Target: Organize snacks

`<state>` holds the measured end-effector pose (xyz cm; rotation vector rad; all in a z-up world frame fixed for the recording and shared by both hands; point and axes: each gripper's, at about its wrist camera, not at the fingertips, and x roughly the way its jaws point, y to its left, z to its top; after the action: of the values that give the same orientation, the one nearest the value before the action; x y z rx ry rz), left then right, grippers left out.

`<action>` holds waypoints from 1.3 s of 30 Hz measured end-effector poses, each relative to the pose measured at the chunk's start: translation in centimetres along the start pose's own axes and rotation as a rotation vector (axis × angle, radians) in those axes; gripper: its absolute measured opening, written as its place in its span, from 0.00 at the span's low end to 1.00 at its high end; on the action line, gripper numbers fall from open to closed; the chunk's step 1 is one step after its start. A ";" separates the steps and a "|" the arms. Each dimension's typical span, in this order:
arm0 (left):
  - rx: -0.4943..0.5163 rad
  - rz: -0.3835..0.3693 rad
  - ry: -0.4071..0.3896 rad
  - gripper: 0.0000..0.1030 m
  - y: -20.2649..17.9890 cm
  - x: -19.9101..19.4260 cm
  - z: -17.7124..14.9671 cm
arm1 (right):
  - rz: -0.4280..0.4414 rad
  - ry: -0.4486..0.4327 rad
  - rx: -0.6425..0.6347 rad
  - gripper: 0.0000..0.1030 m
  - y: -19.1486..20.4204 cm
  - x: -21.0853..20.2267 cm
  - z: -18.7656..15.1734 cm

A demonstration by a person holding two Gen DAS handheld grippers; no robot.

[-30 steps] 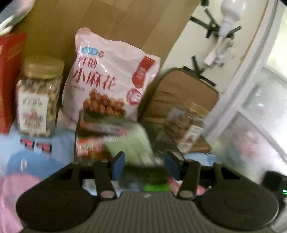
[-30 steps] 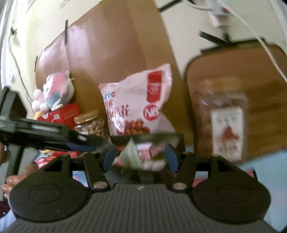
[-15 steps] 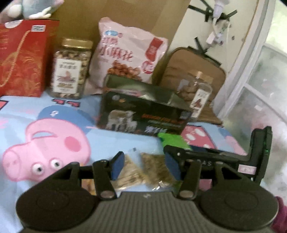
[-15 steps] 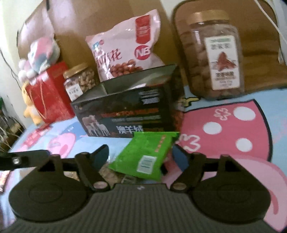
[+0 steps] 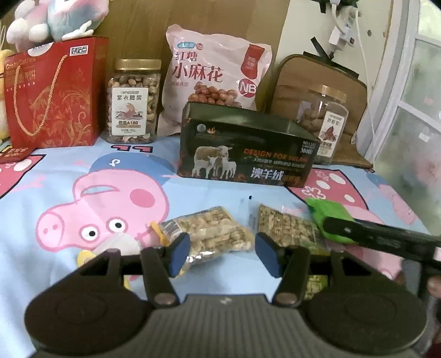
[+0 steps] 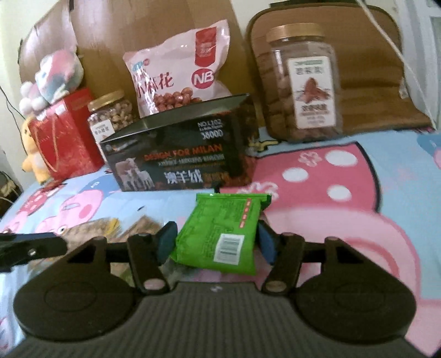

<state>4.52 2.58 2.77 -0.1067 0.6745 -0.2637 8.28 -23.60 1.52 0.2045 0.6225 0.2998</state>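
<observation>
A green snack packet (image 6: 224, 230) lies on the cartoon-print cloth between the fingers of my right gripper (image 6: 216, 242), whose jaws stand open on either side of it. The packet also shows in the left wrist view (image 5: 329, 219), partly behind the right gripper's arm. My left gripper (image 5: 222, 252) is open and empty, low over two clear packets of brittle, one left (image 5: 212, 234) and one right (image 5: 286, 228). An open black box (image 5: 245, 150) (image 6: 179, 154) with sheep printed on it stands just behind the packets.
Along the back stand a red gift bag (image 5: 55, 93), a jar of cashews (image 5: 133, 102), a pink snack bag (image 5: 212, 79) and a second nut jar (image 6: 304, 82). Plush toys (image 5: 55, 19) sit on the gift bag. A window is at the right.
Both grippers have dropped from up by the black box down to the cloth in front of it. The green packet, seen earlier over the box, now lies between the right fingers.
</observation>
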 end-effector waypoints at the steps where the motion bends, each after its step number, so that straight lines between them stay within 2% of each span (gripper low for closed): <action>1: 0.005 0.011 0.001 0.54 -0.2 0.0 -0.1 | 0.004 -0.005 0.012 0.62 -0.2 -0.6 -0.3; 6: 0.016 0.035 0.003 0.54 -0.4 0.0 -0.5 | -0.009 -0.035 0.031 0.62 -0.6 -2.9 -1.6; 11: 0.022 0.054 0.008 0.54 -0.6 -0.1 -0.7 | 0.025 -0.080 0.026 0.62 -0.6 -4.2 -2.2; 16: 0.014 0.078 0.020 0.54 -0.3 0.0 -0.8 | 0.156 -0.128 -0.033 0.62 0.5 -5.6 -2.7; 20: 0.008 0.097 0.021 0.54 0.1 0.0 -0.9 | 0.255 -0.114 -0.131 0.62 2.5 -6.0 -2.8; 28: -0.014 0.114 0.038 0.54 1.1 0.2 -1.2 | 0.359 -0.044 -0.406 0.63 7.0 -6.1 -4.5; 32: -0.014 0.115 0.042 0.54 1.2 0.4 -1.4 | 0.348 -0.018 -0.527 0.64 8.3 -5.7 -5.7; 36: -0.010 0.113 0.041 0.54 1.3 0.3 -1.4 | 0.320 -0.017 -0.492 0.78 7.7 -5.2 -5.2; 39: -0.011 0.112 0.041 0.54 1.3 0.4 -1.4 | 0.283 -0.016 -0.461 0.82 6.9 -5.0 -5.1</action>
<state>4.23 3.71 1.24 -0.0741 0.7198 -0.1548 -0.12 -18.27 2.08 -0.1510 0.4932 0.7041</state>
